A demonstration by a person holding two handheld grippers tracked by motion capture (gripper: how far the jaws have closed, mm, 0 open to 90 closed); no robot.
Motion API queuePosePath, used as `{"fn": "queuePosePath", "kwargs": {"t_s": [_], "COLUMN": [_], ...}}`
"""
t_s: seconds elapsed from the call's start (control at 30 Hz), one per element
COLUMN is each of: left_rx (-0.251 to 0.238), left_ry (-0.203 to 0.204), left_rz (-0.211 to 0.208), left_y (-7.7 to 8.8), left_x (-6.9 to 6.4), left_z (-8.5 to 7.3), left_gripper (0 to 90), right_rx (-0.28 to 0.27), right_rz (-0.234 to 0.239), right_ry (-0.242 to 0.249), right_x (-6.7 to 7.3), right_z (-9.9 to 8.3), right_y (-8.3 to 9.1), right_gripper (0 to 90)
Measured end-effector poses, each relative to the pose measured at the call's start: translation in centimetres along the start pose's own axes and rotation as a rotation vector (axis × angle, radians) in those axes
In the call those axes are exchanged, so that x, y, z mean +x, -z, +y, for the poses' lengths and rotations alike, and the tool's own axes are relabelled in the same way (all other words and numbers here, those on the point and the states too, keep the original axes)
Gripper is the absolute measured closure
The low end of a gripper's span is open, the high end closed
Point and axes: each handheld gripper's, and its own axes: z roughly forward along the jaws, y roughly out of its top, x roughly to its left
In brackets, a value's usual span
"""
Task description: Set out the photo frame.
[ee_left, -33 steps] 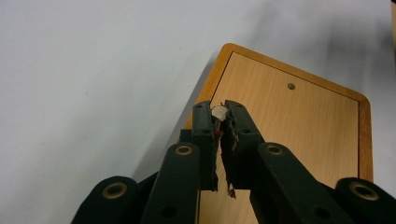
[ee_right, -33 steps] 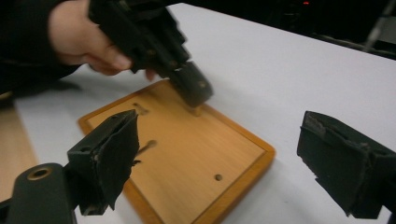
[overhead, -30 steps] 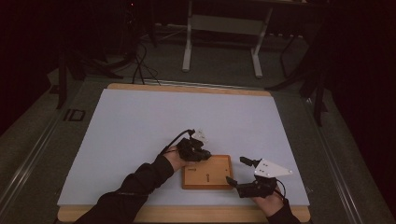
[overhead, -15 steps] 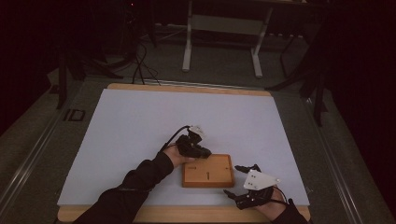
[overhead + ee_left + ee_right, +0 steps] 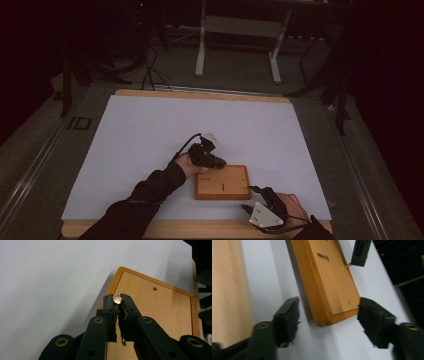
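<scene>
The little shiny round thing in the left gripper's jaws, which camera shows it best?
The left gripper view: the small round metal piece sits close up, pinched between the jaw tips over the wooden board. In the high view it is too small to make out at the left gripper. The right gripper view shows the board, not the piece.

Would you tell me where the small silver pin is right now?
In the left gripper view, the silver pin is pinched between the left gripper tips, over the near left edge of the wooden board, on the white mat.

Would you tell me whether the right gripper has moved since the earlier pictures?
Yes. The right gripper has slid toward the table's near edge, from beside the wooden board to its near right corner, its jaws closing.
</scene>
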Motion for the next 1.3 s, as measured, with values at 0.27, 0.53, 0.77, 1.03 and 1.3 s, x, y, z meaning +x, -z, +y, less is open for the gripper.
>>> {"fn": "queuePosePath", "kwargs": {"t_s": [0.27,0.53,0.77,1.03,1.3], "left_rx": [0.000,-0.003,0.002,0.016,-0.009], "left_ry": [0.013,0.019,0.002,-0.012,-0.040], "left_rz": [-0.019,-0.025,-0.025,-0.027,0.007], "left_y": [0.0,0.0,0.0,0.0,0.8], "left_x": [0.4,0.4,0.3,0.4,-0.1], "left_z": [0.0,0.0,0.0,0.2,0.5], "left_gripper": [84.5,84.5,84.4,84.2,61.7], "right_rx": [0.025,0.057,0.086,0.087,0.064], "right_rz": [-0.139,-0.205,-0.238,-0.261,-0.246], "right_ry": [0.229,0.380,0.475,0.514,0.495], "right_x": [1.5,2.7,3.4,3.7,3.1], "right_z": [-0.1,-0.1,-0.3,-0.5,-0.5], "right_y": [-0.4,-1.4,-2.3,-2.3,-2.1], "right_gripper": [48.3,57.4,65.3,67.1,67.9]}}
